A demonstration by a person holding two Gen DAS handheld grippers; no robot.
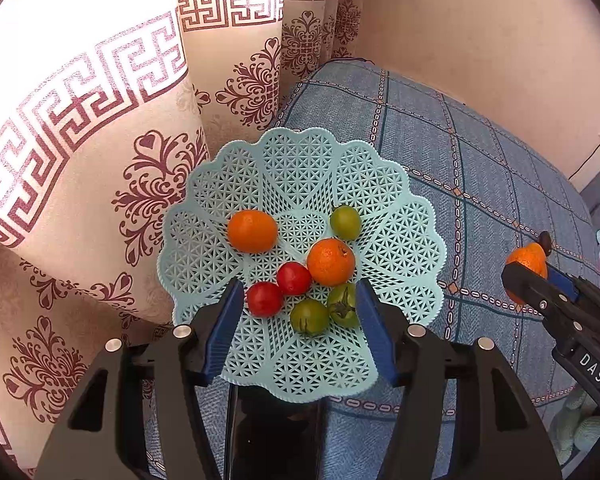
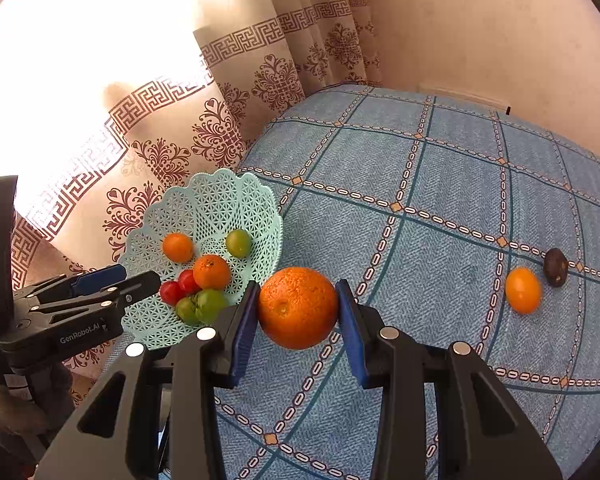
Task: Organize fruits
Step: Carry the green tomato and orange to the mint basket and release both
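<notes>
A pale teal lattice basket [image 1: 300, 152] sits at the left edge of the blue checked tablecloth [image 1: 480, 184]. In it lie two oranges [image 1: 331, 262], two red fruits [image 1: 265, 299] and three green fruits [image 1: 309, 316]. My left gripper [image 1: 300, 332] hovers open over the basket's near side, with nothing between its pads. My right gripper [image 2: 296, 330] is shut on a large orange [image 2: 298, 307] just right of the basket [image 2: 220, 196]; both blue pads press its sides. Farther right on the cloth lie a small orange fruit [image 2: 523, 290] and a dark fruit [image 2: 555, 267].
A patterned curtain [image 1: 100, 160] hangs close behind and left of the basket. A beige wall [image 2: 480, 32] borders the table's far side. A dark glossy object [image 1: 276, 432] lies under the basket's near rim. The cloth between the large orange and the two loose fruits is bare.
</notes>
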